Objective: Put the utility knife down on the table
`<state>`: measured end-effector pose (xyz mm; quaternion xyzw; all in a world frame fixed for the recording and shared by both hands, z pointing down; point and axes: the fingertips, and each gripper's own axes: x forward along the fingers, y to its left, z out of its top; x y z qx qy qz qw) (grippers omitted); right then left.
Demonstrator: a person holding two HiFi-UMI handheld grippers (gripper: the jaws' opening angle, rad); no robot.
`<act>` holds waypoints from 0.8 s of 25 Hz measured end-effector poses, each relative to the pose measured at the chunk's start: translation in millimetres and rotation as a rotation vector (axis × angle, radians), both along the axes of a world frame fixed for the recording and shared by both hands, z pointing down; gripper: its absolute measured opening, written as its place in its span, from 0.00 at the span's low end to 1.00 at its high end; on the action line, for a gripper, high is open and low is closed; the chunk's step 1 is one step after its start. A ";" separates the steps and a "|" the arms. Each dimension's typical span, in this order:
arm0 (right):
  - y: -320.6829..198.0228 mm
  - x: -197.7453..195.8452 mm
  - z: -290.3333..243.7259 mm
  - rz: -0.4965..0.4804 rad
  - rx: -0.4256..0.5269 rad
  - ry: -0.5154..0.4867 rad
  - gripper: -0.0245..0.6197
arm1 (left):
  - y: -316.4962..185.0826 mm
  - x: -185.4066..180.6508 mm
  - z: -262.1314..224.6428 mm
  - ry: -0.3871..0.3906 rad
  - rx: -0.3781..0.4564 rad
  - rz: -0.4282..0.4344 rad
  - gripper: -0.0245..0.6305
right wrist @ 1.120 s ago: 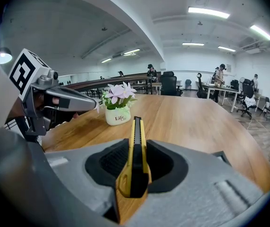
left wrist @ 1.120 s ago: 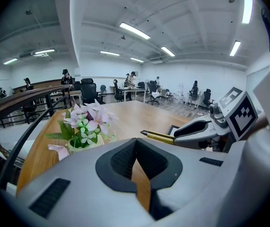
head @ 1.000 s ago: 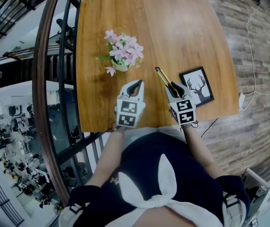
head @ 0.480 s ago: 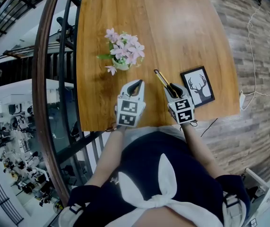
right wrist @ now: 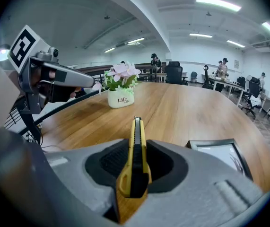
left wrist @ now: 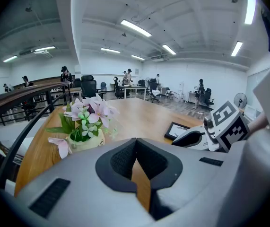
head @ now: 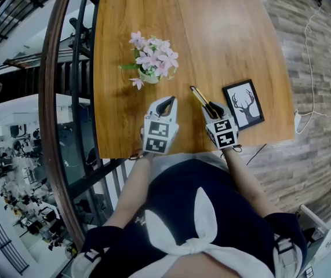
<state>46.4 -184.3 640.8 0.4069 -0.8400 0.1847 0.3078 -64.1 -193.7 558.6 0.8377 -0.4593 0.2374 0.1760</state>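
A yellow and black utility knife [right wrist: 137, 131] sticks out forward from between the pads of my right gripper [right wrist: 135, 161], which is shut on its handle. In the head view the utility knife [head: 200, 99] points away from me and to the left over the wooden table [head: 211, 33], just left of a framed deer picture [head: 243, 104]. Whether its tip touches the wood I cannot tell. My left gripper [head: 165, 104] rests near the table's front edge below the flower pot, its jaws [left wrist: 135, 148] shut with nothing in them.
A small white pot of pink flowers [head: 151, 62] stands left of centre on the table, close ahead of the left gripper. The picture frame [right wrist: 220, 152] lies flat at the right. A dark railing [head: 66, 97] runs along the table's left side.
My right gripper has sunk a little toward the table with the knife still clamped. The left gripper has stayed where it was.
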 end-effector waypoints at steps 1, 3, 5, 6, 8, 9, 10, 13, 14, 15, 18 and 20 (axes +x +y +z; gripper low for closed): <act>0.2 0.3 1.5 -0.003 -0.002 0.004 0.21 | 0.2 0.0 0.2 0.000 -0.001 0.000 0.06; 0.6 0.8 5.2 -0.009 -0.002 0.014 0.21 | 0.7 -0.2 1.1 -0.001 -0.004 0.001 0.06; 1.1 1.1 9.7 -0.016 0.001 0.022 0.21 | 1.2 -0.2 2.3 -0.001 -0.006 0.001 0.06; 1.3 1.3 12.1 -0.020 0.002 0.025 0.21 | 1.3 0.0 3.0 -0.002 -0.007 0.002 0.06; 1.8 2.0 17.1 -0.029 0.004 0.034 0.21 | 1.4 1.1 4.0 -0.005 -0.009 0.007 0.06; 2.1 2.4 19.3 -0.034 0.003 0.039 0.21 | 1.3 1.8 4.3 -0.006 -0.010 0.010 0.06; 2.4 2.8 21.3 -0.038 0.002 0.042 0.21 | 1.2 2.7 4.3 -0.007 -0.011 0.013 0.06; 3.0 4.3 25.0 -0.045 0.001 0.050 0.21 | 0.7 5.4 3.4 -0.008 -0.011 0.019 0.06; 3.0 4.4 25.7 -0.047 0.001 0.052 0.21 | 0.5 6.1 3.2 -0.008 -0.011 0.021 0.06; 2.9 4.2 26.3 -0.049 0.001 0.053 0.21 | 0.3 6.5 3.2 -0.008 -0.012 0.022 0.06; 2.5 3.2 27.7 -0.054 -0.001 0.054 0.21 | 0.4 8.3 4.5 -0.006 -0.016 0.026 0.06; 2.8 3.2 28.6 -0.056 -0.003 0.054 0.22 | 1.3 10.0 5.5 -0.006 -0.020 0.029 0.06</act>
